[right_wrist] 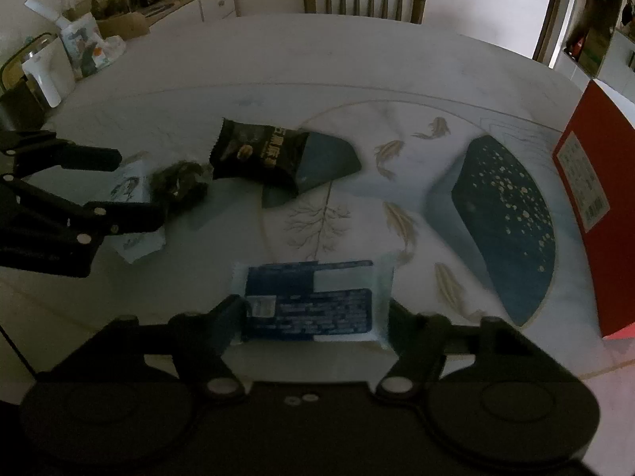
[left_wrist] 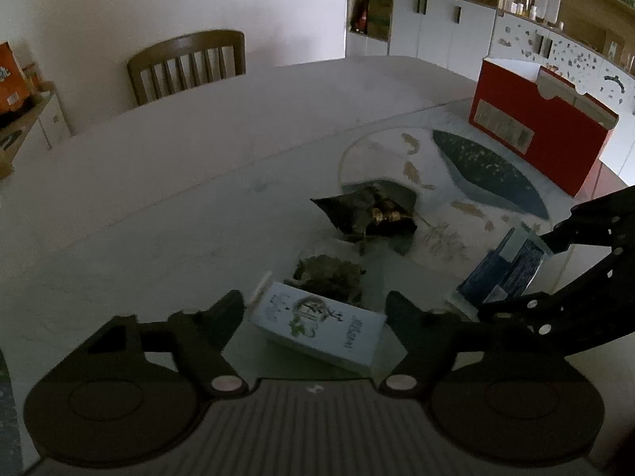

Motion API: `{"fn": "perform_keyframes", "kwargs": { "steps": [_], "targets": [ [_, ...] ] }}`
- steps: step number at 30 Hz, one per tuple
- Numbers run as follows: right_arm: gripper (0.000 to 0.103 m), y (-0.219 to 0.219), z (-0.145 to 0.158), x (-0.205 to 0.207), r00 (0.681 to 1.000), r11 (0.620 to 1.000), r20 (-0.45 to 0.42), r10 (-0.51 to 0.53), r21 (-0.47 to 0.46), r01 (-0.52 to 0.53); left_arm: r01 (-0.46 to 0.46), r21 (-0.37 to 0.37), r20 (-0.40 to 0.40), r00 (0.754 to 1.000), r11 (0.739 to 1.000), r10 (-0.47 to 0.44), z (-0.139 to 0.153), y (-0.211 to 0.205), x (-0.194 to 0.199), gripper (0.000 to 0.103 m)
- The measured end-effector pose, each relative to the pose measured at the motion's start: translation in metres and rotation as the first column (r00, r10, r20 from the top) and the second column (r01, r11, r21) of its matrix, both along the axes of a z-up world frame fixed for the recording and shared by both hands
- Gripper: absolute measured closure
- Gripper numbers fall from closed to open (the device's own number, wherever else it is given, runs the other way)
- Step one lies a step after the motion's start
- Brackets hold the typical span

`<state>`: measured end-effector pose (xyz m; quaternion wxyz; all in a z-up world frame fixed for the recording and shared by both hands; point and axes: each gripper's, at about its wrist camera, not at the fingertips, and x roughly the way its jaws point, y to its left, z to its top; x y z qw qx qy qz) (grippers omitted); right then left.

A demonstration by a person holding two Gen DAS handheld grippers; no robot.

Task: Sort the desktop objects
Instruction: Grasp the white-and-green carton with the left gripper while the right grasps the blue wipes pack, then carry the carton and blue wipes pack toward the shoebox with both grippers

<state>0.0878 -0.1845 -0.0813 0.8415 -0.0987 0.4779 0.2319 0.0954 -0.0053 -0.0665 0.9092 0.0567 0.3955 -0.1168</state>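
A white tissue pack (left_wrist: 317, 325) with green print lies on the table between the fingers of my left gripper (left_wrist: 315, 309), and both pads touch its ends. From the right wrist view the same left gripper (right_wrist: 127, 190) clasps that white pack (right_wrist: 135, 238). My right gripper (right_wrist: 315, 309) is shut on a blue and white wipes pack (right_wrist: 313, 301) that lies flat on the table. In the left wrist view the right gripper (left_wrist: 516, 273) sits at the right, around the blue pack (left_wrist: 504, 273). A black snack bag (right_wrist: 258, 154) and a dark crumpled wrapper (right_wrist: 182, 182) lie between the two packs.
A red cardboard box (left_wrist: 543, 135) stands open at the table's right edge. The table mat (right_wrist: 504, 230) has a dark blue fan shape and gold fish. A wooden chair (left_wrist: 186, 63) stands at the far side. A cluttered cabinet (right_wrist: 131, 12) is at the far left.
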Motion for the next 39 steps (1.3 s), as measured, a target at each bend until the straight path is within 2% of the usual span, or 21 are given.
{"fn": "perform_keyframes", "kwargs": {
  "steps": [10, 12, 20, 21, 30, 39],
  "targets": [
    [0.037, -0.014, 0.011, -0.009, 1.0, 1.0, 0.026, -0.013, 0.012, 0.013, -0.045, -0.013, -0.01, 0.999, 0.999, 0.045, 0.003, -0.001, -0.006, 0.029],
    [0.055, -0.017, 0.014, -0.01, 0.999, 1.0, 0.028, -0.018, 0.016, 0.018, -0.051, -0.018, -0.012, 0.999, 0.999, 0.05, 0.005, -0.001, -0.007, 0.029],
    [0.068, -0.023, 0.023, -0.012, 0.999, 0.999, 0.047, -0.012, 0.042, 0.01, -0.056, -0.031, -0.007, 0.998, 0.998, 0.056, 0.014, -0.006, -0.016, 0.029],
    [0.072, -0.024, 0.025, -0.013, 0.999, 0.999, 0.051, -0.013, 0.05, 0.011, -0.055, -0.034, -0.003, 0.998, 0.998, 0.055, 0.016, -0.007, -0.017, 0.029],
    [0.087, -0.034, 0.045, -0.019, 0.999, 0.99, 0.049, -0.024, 0.142, 0.017, -0.02, -0.079, 0.0, 1.0, 0.997, 0.02, 0.034, -0.02, -0.03, 0.029],
    [0.09, -0.056, 0.061, -0.025, 0.996, 0.983, 0.059, -0.065, 0.178, 0.054, 0.064, -0.112, 0.001, 0.998, 0.992, -0.064, 0.053, -0.051, -0.031, 0.029]
  ]
}}
